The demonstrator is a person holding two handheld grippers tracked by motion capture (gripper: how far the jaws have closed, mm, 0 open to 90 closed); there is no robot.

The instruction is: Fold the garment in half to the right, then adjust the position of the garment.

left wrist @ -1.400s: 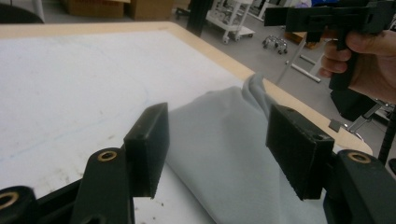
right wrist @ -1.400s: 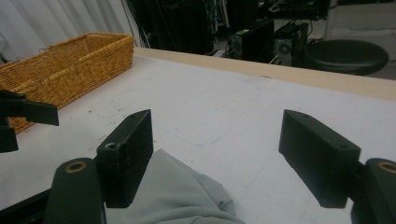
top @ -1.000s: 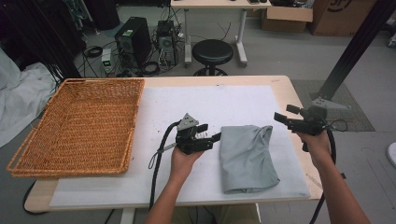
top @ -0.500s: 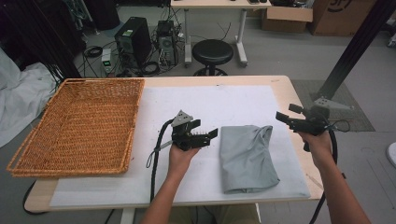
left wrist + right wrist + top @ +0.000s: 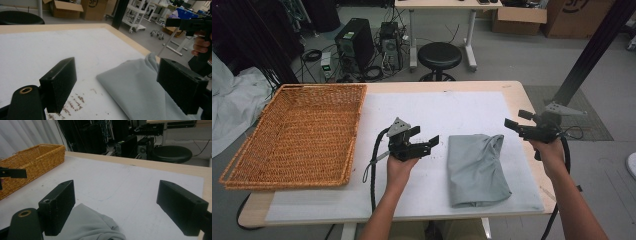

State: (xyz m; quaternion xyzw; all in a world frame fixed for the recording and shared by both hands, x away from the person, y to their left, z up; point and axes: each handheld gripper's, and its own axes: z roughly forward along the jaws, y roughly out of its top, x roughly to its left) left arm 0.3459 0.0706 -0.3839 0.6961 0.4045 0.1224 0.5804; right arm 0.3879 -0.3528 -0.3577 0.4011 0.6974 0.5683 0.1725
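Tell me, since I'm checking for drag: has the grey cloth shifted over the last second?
No: grey cloth keeps its place near the white mat's right edge.

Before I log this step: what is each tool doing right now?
Left tool: open, jaws just opened, holding nothing, beside the grey cloth.
Right tool: open, empty, above the cloth's far corner.
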